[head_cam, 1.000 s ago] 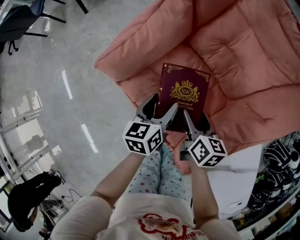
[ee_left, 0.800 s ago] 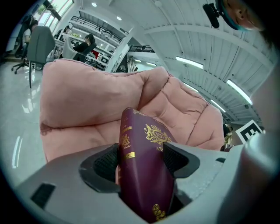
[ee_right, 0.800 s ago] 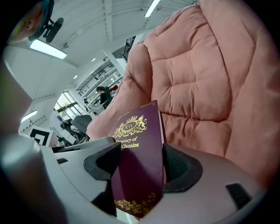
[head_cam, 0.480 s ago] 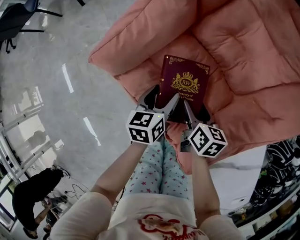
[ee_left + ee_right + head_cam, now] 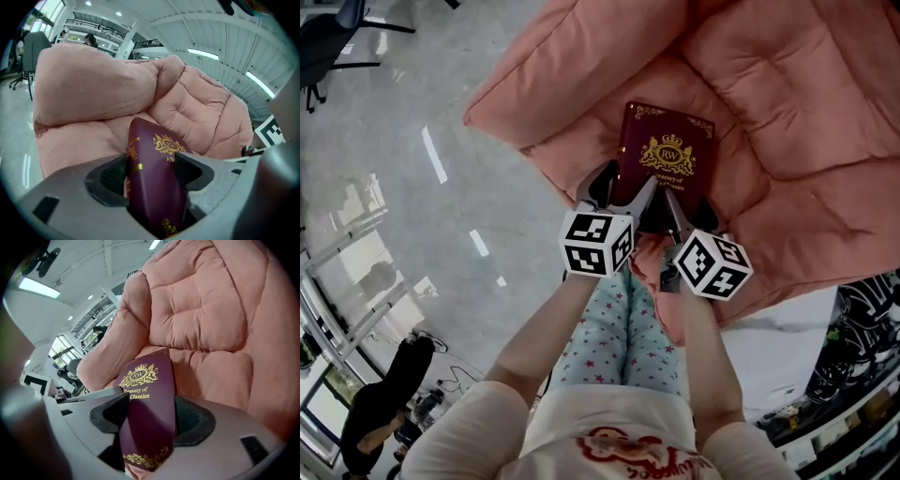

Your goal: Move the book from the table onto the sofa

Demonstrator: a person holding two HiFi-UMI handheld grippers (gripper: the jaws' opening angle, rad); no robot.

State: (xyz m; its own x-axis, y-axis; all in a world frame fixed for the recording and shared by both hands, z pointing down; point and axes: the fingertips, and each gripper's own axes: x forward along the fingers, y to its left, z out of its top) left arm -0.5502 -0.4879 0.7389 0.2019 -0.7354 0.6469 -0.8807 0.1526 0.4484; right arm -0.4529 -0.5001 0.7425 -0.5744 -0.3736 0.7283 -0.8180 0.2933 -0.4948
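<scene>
While our left gripper (image 5: pixel 623 194) and right gripper (image 5: pixel 687 214) both clamp the book (image 5: pixel 664 157) at its near edge, we hold it just above the seat of the sofa (image 5: pixel 787 122). Its long axis runs straight ahead, away from us.

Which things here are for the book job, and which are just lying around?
For the job: book, sofa, left tool and right tool, both shut on the book.
Just lying about: chair, cables.

Head view looks down — close tool views share the book (image 5: pixel 664 159).
</scene>
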